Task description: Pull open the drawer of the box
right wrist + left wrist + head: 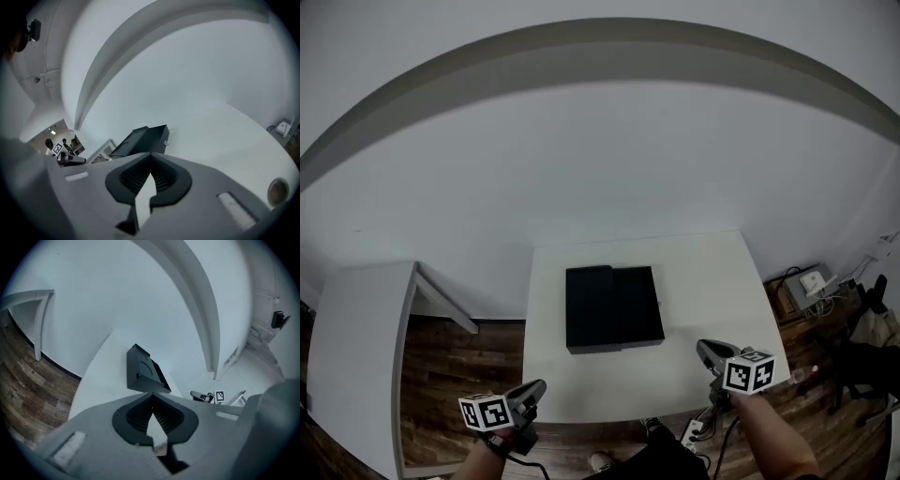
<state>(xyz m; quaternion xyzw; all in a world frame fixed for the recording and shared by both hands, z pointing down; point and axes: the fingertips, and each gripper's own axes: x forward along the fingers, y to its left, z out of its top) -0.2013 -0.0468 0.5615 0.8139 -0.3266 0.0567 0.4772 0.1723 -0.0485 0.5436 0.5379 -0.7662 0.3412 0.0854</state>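
Left gripper (536, 386) fingers pressed together, empty | right gripper (705, 347) likewise | black box (613, 306) on white table (712, 272), contents hidden

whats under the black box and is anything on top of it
The black box sits flat on the white table, which is all that shows under it. Nothing lies on its top. Its inside cannot be seen: the top and walls cover it.

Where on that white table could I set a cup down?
The white table is bare all round the black box: a wide strip to its right, a narrower one to its left, and a band along the near edge. Only the near right corner is crowded, where the right gripper hangs.
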